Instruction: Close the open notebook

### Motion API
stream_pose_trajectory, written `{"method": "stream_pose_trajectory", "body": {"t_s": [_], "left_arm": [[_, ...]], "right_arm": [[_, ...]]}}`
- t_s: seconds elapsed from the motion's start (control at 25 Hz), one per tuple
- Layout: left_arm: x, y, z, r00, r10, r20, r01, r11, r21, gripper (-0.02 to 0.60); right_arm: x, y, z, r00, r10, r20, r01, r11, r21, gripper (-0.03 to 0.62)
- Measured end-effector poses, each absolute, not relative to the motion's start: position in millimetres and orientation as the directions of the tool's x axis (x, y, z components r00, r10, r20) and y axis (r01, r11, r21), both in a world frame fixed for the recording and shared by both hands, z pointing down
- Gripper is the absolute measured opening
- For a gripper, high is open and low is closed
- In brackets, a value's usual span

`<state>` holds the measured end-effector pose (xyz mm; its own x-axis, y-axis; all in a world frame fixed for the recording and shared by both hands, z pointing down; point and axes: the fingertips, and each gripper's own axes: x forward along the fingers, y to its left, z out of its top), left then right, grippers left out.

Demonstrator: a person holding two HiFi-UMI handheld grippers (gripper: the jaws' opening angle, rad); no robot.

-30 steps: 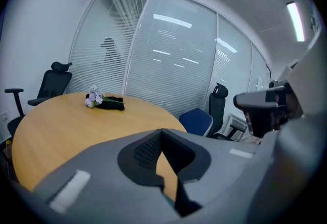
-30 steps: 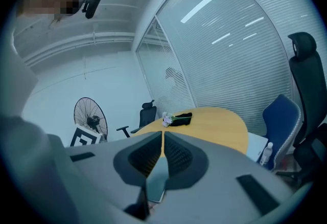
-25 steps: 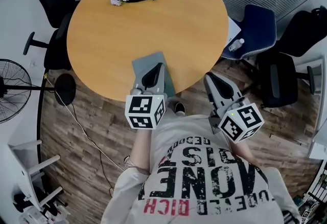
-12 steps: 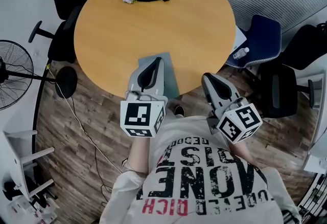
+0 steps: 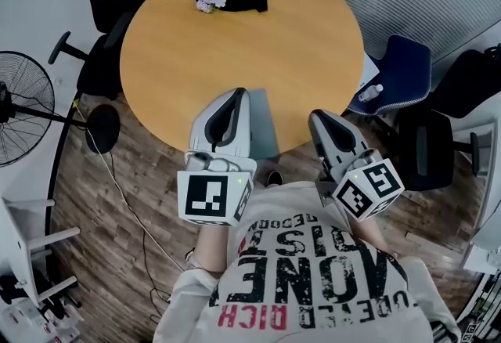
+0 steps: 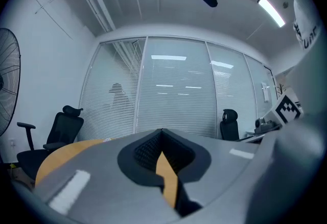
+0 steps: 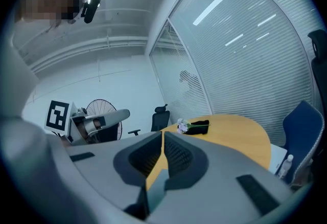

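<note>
Hovering above a grey notebook [image 5: 264, 128] that looks already closed, lower centre.
Left gripper [image 5: 237, 92] and right gripper [image 5: 317, 116] have jaws pressed together on nothing: no grip seems needed.

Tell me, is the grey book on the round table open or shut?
Shut, it seems: the flat grey notebook shows one plain cover on the round orange wooden table, no pages; the left tool hides part.

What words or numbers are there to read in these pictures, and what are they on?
"RICH": red print on the person's shirt.
"NONE", roughly: big black letters on the same shirt. Its other rows are too warped to read.
Marker cubes: black-and-white square patterns, no words.
Bottle: label too small to read.
</note>
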<state>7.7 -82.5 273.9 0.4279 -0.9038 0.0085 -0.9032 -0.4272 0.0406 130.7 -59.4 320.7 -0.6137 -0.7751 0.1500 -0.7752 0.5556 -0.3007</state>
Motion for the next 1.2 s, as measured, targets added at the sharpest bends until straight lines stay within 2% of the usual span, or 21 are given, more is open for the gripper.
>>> {"method": "stream_pose_trajectory", "body": {"t_s": [0.32, 0.56, 0.96, 1.2], "left_arm": [[-30, -73, 262, 0.412, -0.911, -0.027, -0.909, -0.413, 0.049, 0.011], [-67, -71, 262, 0.422, -0.907, -0.004, -0.905, -0.421, 0.065, 0.011], [-116, -69, 265, 0.446, -0.895, 0.023, -0.893, -0.443, 0.074, 0.011], [-126, -63, 271, 0.466, -0.884, 0.038, -0.883, -0.462, 0.086, 0.011]], "right_arm": [[98, -66, 303, -0.607, -0.784, 0.13, -0.784, 0.564, -0.26, 0.02], [66, -66, 282, -0.571, -0.811, 0.128, -0.82, 0.558, -0.125, 0.02], [21, -61, 265, -0.543, -0.832, 0.111, -0.838, 0.53, -0.132, 0.02], [17, -57, 260, -0.512, -0.853, 0.106, -0.857, 0.499, -0.128, 0.02]]}}
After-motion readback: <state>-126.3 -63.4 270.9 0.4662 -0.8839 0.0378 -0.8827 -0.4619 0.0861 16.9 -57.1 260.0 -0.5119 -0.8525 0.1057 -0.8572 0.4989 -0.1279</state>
